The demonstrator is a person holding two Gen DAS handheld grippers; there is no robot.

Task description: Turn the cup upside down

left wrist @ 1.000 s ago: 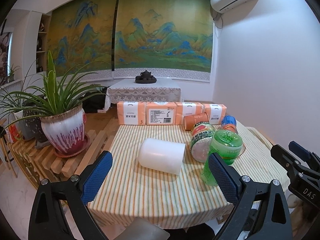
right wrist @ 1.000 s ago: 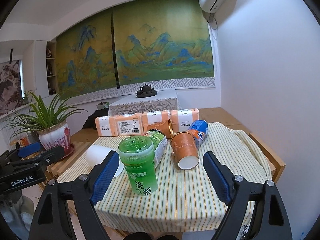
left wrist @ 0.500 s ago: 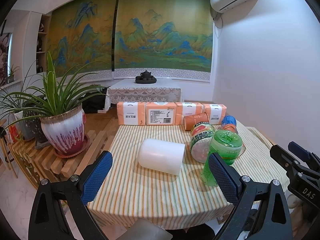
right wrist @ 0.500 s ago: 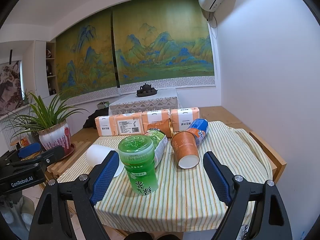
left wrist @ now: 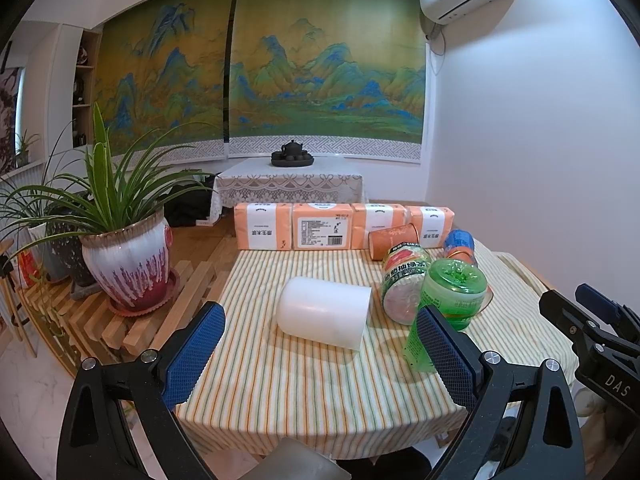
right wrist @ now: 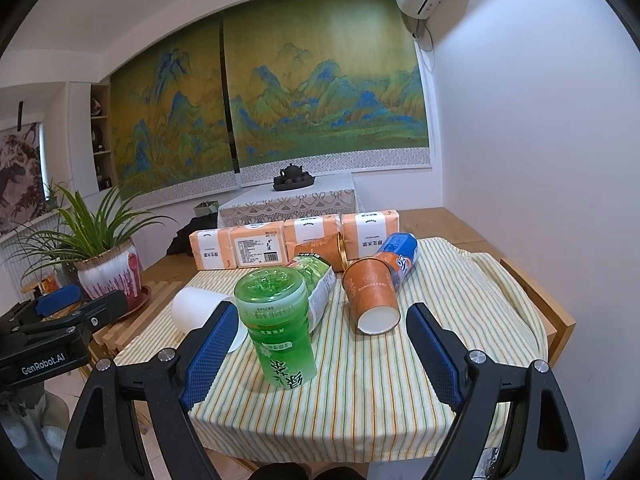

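Cup (left wrist: 323, 311), white, lies on its side on striped tablecloth (left wrist: 280, 380), at 12 o'clock from left gripper (left wrist: 320, 354). Left gripper spread wide, holds nothing. Right gripper (right wrist: 316, 350) spread wide too, empty. Green bottle (right wrist: 280, 330) stands at its 11 o'clock. Orange paper cup (right wrist: 370, 298) lies tipped over at its 1 o'clock.

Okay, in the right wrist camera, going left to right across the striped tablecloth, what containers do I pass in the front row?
White cup lying on its side → upside-down green tea bottle → orange paper cup on its side, mouth toward the camera.
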